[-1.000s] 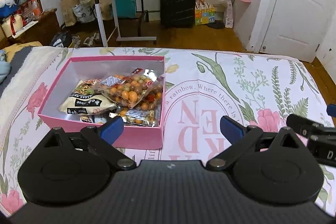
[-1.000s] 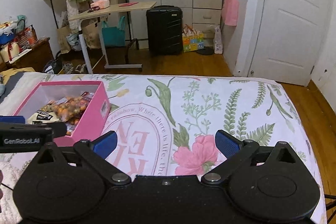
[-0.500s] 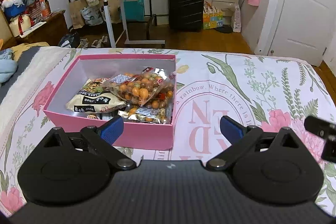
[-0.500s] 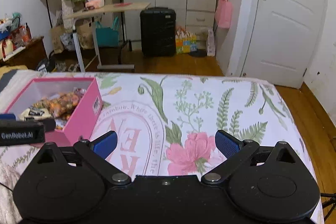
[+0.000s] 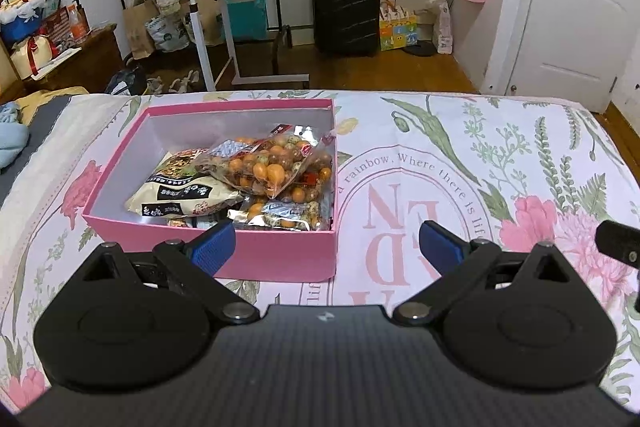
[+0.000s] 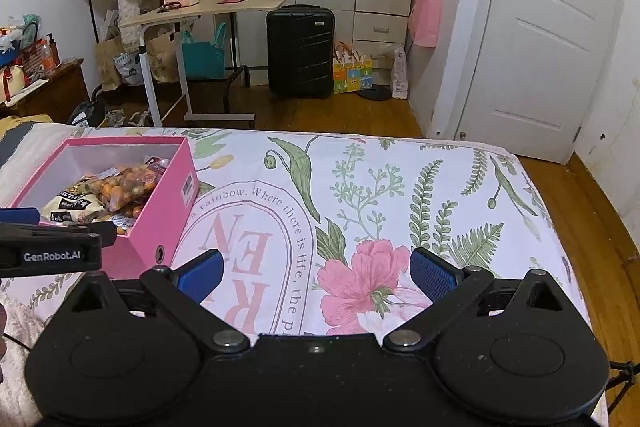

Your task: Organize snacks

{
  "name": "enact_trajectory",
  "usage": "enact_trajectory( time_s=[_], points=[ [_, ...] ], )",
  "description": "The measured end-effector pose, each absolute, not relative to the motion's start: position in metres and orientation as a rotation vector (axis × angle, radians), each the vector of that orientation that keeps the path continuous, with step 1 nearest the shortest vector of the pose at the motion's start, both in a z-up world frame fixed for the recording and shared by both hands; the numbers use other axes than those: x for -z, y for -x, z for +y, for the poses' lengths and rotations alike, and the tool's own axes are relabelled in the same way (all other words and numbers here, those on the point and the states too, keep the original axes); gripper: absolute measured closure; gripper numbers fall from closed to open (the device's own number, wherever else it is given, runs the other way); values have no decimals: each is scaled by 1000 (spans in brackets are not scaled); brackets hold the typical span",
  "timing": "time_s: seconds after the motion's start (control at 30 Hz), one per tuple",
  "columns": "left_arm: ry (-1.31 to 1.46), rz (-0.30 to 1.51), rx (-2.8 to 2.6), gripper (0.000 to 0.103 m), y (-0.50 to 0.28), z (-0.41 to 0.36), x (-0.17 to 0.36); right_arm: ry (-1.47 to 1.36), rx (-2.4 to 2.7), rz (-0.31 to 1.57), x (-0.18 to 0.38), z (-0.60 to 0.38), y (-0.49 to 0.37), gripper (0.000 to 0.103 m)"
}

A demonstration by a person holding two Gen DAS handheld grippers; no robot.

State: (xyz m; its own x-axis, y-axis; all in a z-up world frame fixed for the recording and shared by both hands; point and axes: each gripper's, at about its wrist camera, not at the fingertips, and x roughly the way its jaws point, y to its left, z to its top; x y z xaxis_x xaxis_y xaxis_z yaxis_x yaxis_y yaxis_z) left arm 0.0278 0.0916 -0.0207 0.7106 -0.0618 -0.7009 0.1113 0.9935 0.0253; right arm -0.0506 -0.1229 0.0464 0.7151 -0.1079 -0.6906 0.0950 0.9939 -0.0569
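- Since a second ago the left gripper (image 5: 326,241) has drawn back and swung a little left, so the open pink cardboard box (image 5: 280,259) sits nearer the middle of its view and the right gripper's black finger tip (image 5: 618,245) shows only at the far right edge.
- Left gripper: blue-padded fingers (image 5: 212,241) spread wide, holding nothing, hovering over the bed just in front of the box's near wall.
- Right gripper (image 6: 314,273): also spread wide and empty, over the pink flower print on the floral bedspread (image 6: 400,187), well to the right of the box.
- The box rests on the bedspread near the bed's left side.
- Inside it, a clear bag of orange and brown coated nuts (image 5: 272,167) lies on top, leaning over a beige snack packet with dark label strips (image 5: 180,195); a second clear, foil-edged bag of nuts (image 5: 280,217) lies under them against the near wall.
- A black hard-shell suitcase (image 6: 300,51) stands on the wooden floor beyond the bed, beside a white-legged rolling table.
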Motion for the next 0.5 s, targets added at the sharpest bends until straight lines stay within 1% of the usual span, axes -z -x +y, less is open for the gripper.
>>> enact_trajectory(
  time_s=[0.27, 0.5],
  points=[
    [-99, 803, 98, 3, -26, 85, 23, 12, 105, 795, -44, -125, 49, 2],
    [-103, 789, 110, 3, -20, 84, 20, 13, 109, 794, -42, -122, 50, 2]
  ],
)
